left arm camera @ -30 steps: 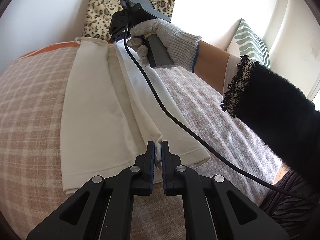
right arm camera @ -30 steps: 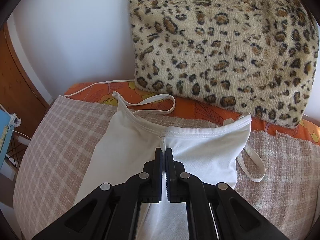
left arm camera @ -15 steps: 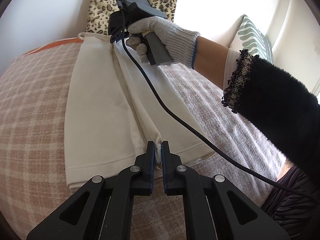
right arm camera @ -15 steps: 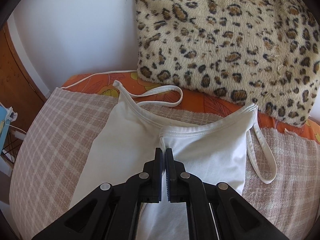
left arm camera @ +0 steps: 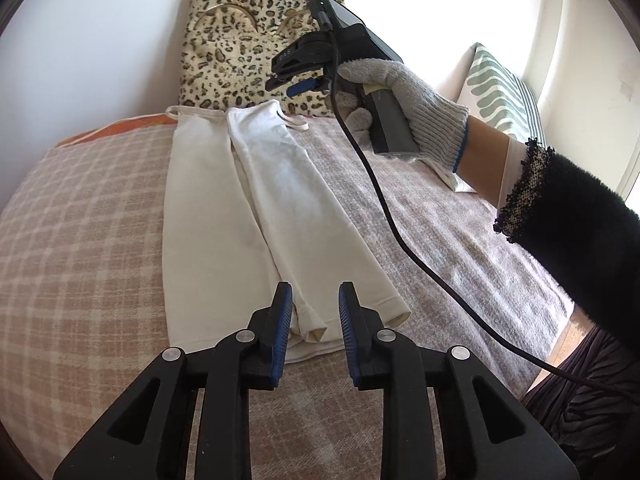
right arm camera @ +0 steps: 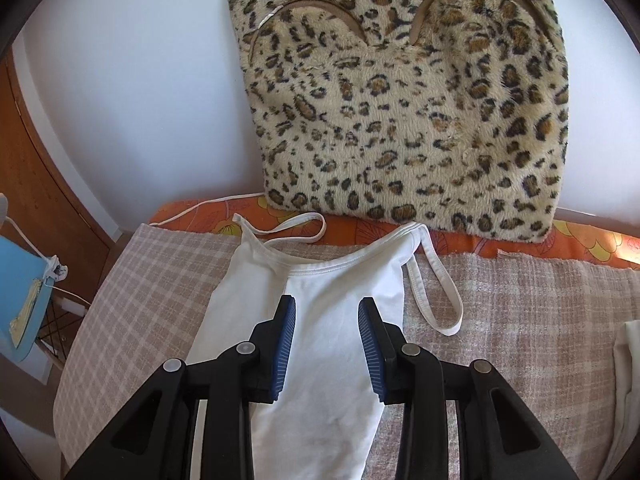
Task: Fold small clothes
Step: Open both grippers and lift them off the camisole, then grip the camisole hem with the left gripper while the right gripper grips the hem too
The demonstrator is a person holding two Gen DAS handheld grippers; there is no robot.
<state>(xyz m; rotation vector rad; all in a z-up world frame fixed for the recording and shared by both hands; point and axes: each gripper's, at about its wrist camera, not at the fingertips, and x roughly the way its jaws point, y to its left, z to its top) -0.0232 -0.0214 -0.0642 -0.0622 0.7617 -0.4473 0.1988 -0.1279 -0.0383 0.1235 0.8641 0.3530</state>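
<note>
Lying folded on plaid blanket (right arm camera: 168, 280), white camisole (right arm camera: 332, 320), leopard cushion (right arm camera: 400, 100) behind

Daylight scene, bright. In the left wrist view the window area right of the striped pillow (left arm camera: 500, 88) is blown out to white. Soft shadows only. Strong fisheye bend with dark corners in both views. Leopard cushion (right arm camera: 404, 112) sharp, fur detail clear. Wall left of it evenly lit, bluish. No motion blur.

Both grippers' jaws opening (nothing gripped)
</note>
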